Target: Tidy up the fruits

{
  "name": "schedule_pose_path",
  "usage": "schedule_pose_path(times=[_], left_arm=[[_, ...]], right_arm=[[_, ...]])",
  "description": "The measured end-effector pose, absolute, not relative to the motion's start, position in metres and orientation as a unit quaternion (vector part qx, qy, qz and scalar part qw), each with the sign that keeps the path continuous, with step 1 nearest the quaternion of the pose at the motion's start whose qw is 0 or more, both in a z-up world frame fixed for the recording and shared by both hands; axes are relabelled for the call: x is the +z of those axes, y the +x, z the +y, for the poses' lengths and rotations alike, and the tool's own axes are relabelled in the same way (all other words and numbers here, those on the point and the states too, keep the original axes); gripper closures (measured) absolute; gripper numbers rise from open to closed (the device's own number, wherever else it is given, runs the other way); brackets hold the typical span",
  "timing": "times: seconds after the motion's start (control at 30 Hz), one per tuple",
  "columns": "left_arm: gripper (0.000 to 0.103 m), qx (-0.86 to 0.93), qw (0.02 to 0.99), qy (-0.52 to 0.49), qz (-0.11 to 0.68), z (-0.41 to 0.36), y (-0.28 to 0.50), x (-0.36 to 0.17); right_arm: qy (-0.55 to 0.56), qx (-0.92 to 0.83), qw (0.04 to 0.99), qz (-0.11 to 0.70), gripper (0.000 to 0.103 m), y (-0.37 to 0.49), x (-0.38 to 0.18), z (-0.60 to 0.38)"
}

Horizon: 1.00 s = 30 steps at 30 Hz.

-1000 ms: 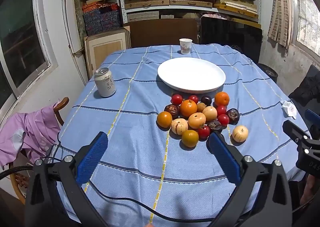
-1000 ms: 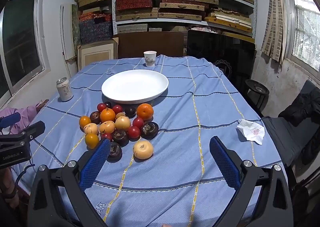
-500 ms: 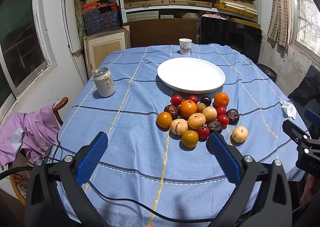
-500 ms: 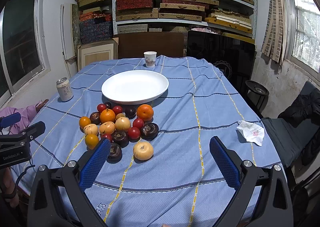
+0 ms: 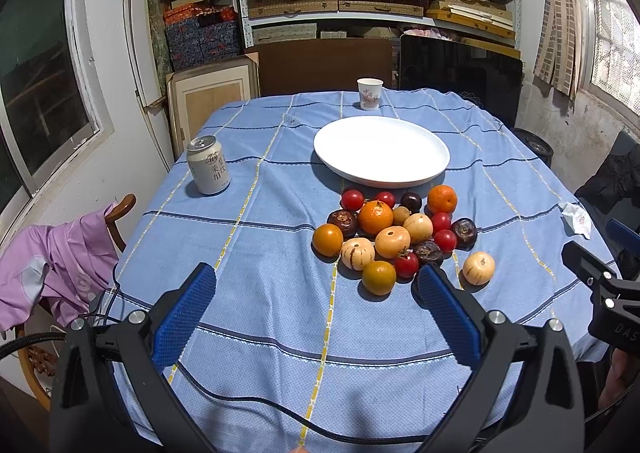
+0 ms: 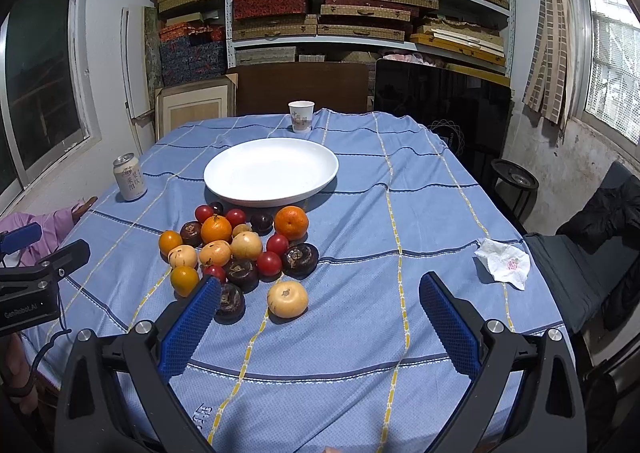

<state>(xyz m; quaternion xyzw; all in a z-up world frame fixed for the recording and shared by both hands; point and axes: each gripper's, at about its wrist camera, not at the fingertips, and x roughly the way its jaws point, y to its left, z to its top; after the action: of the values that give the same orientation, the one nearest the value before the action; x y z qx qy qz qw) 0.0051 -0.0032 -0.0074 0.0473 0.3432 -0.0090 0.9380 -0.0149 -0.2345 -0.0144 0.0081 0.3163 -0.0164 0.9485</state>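
A cluster of several small fruits (image 5: 394, 231), orange, red, tan and dark purple, lies on the blue checked tablecloth in front of an empty white plate (image 5: 381, 151). The cluster (image 6: 236, 249) and plate (image 6: 271, 172) also show in the right wrist view. A tan fruit (image 6: 287, 298) sits alone nearest the right gripper. My left gripper (image 5: 316, 293) is open and empty, above the near table edge just short of the fruits. My right gripper (image 6: 320, 301) is open and empty, to the right of the cluster.
A drink can (image 5: 208, 165) stands at the left of the table. A paper cup (image 5: 369, 93) stands behind the plate. A crumpled tissue (image 6: 503, 262) lies at the right edge. A cable (image 5: 256, 409) runs across the near cloth. Chairs flank the table.
Both grippers have barely moved; the views have shifted only slightly. The fruits and plate have not moved.
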Motion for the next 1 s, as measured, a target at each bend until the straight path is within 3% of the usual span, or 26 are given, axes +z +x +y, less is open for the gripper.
schedule_pose_path(times=[1.0], left_arm=[[0.004, -0.009, 0.938, 0.046, 0.343, -0.0064, 0.0071, -0.0056]], right_arm=[[0.007, -0.016, 0.948, 0.318, 0.003, -0.0148, -0.0154, -0.2331]])
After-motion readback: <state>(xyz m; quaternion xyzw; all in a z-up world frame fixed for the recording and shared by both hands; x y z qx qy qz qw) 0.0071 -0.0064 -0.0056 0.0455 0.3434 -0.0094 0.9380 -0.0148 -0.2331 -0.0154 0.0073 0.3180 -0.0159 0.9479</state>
